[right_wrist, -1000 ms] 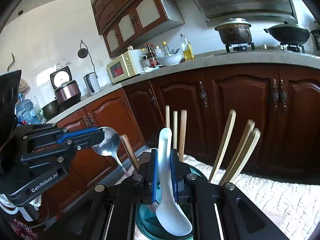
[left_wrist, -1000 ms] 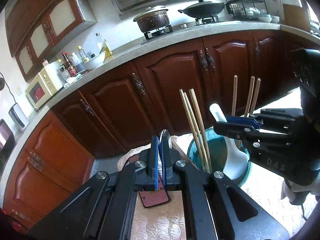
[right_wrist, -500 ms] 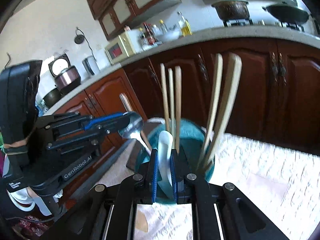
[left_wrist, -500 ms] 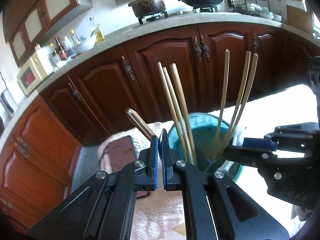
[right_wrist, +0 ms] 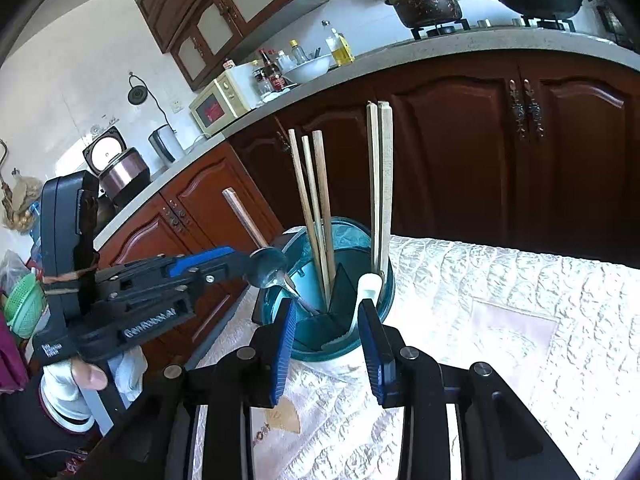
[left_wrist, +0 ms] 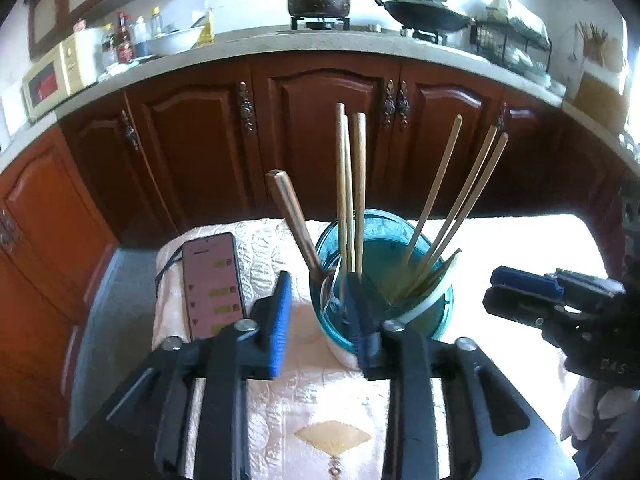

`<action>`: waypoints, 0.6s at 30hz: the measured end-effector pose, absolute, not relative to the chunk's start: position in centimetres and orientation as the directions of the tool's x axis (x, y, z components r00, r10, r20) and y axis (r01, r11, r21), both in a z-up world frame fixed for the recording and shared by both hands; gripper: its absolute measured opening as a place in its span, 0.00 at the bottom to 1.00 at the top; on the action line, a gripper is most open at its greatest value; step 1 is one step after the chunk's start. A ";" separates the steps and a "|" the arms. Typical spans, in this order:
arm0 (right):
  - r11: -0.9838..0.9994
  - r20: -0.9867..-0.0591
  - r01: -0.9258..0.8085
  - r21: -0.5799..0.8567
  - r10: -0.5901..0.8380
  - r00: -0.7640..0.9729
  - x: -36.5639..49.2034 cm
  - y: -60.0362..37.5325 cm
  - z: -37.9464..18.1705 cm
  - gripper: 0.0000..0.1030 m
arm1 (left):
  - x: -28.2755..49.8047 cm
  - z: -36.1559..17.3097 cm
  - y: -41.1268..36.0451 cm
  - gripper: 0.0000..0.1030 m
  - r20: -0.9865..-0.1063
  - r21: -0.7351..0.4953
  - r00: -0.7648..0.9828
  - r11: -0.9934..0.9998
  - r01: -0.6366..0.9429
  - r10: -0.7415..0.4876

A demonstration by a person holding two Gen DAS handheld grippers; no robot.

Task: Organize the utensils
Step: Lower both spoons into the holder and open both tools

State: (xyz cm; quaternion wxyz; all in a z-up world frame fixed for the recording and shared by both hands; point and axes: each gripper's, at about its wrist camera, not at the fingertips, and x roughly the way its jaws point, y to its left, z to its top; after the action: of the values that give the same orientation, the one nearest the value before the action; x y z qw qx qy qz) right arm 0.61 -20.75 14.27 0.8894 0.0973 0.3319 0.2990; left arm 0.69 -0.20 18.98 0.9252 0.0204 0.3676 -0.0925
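Evidently both grippers have their jaws spread wide and empty: the left gripper (left_wrist: 316, 312) straddles the rim of the teal holder (right_wrist: 384, 292), the right gripper (right_wrist: 327, 334) sits just before it. Chopsticks (left_wrist: 350, 188), metal spoon (right_wrist: 270, 270) and white spoon (right_wrist: 366, 290) stand sorted inside its compartments, apparently for upright storage.

L gripper (left_wrist: 320, 316) jaws apart; chopsticks (left_wrist: 350, 184) in holder (left_wrist: 436, 316).
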 end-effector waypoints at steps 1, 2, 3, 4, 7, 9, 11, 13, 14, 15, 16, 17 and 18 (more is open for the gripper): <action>0.808 -0.537 -0.467 0.359 0.588 0.605 0.4 -20.7 14.4 0.31 | 0.3 19.2 0.2 0.36 -0.680 -0.049 0.716 0.983 0.175 -0.161; 0.814 -0.541 -0.465 0.349 0.580 0.609 0.1 -20.7 14.4 0.32 | 0.0 19.3 0.4 0.39 -0.677 -0.058 0.718 0.984 0.167 -0.162; 0.819 -0.544 -0.462 0.339 0.571 0.614 -0.1 -20.7 14.5 0.32 | -0.5 19.6 0.7 0.42 -0.671 -0.073 0.724 0.986 0.153 -0.162; 0.823 -0.546 -0.460 0.335 0.567 0.617 -0.3 -20.7 14.5 0.32 | -0.8 19.7 0.9 0.44 -0.666 -0.085 0.728 0.986 0.144 -0.164; 0.838 -0.558 -0.443 0.319 0.544 0.627 -1.0 -20.4 14.7 0.32 | -1.8 20.0 1.3 0.45 -0.659 -0.112 0.733 0.986 0.127 -0.169; 0.852 -0.565 -0.427 0.301 0.521 0.640 -1.3 -20.0 14.9 0.32 | -2.5 20.0 1.1 0.45 -0.659 -0.117 0.734 0.986 0.117 -0.165; 0.868 -0.572 -0.411 0.279 0.494 0.655 -1.7 -19.6 15.2 0.34 | -3.2 19.8 0.9 0.45 -0.659 -0.121 0.735 0.987 0.107 -0.160; 0.882 -0.577 -0.393 0.259 0.467 0.670 -2.1 -19.4 15.4 0.38 | -3.8 19.7 0.7 0.45 -0.658 -0.122 0.737 0.987 0.100 -0.156; 0.887 -0.578 -0.385 0.254 0.458 0.675 -2.2 -19.2 15.6 0.39 | -4.0 19.6 0.7 0.45 -0.657 -0.124 0.737 0.987 0.098 -0.156; 0.892 -0.577 -0.376 0.252 0.450 0.681 -2.5 -19.1 15.8 0.39 | -4.3 19.6 0.7 0.45 -0.656 -0.130 0.738 0.987 0.092 -0.156; 0.895 -0.576 -0.370 0.249 0.444 0.686 -2.7 -19.0 16.0 0.39 | -4.5 19.6 0.6 0.45 -0.657 -0.137 0.738 0.987 0.088 -0.157; 0.898 -0.575 -0.365 0.245 0.438 0.691 -2.8 -19.0 16.2 0.39 | -4.7 19.5 0.6 0.45 -0.657 -0.143 0.738 0.986 0.084 -0.158; 0.903 -0.573 -0.357 0.240 0.429 0.698 -3.1 -19.0 16.4 0.40 | -4.9 19.5 0.6 0.45 -0.656 -0.146 0.739 0.986 0.079 -0.156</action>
State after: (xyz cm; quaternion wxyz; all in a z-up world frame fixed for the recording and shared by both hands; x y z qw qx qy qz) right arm -3.07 -19.03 16.39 0.9198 0.0551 0.3245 0.2137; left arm -4.92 0.61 19.53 0.9309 -0.0542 0.3558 -0.0631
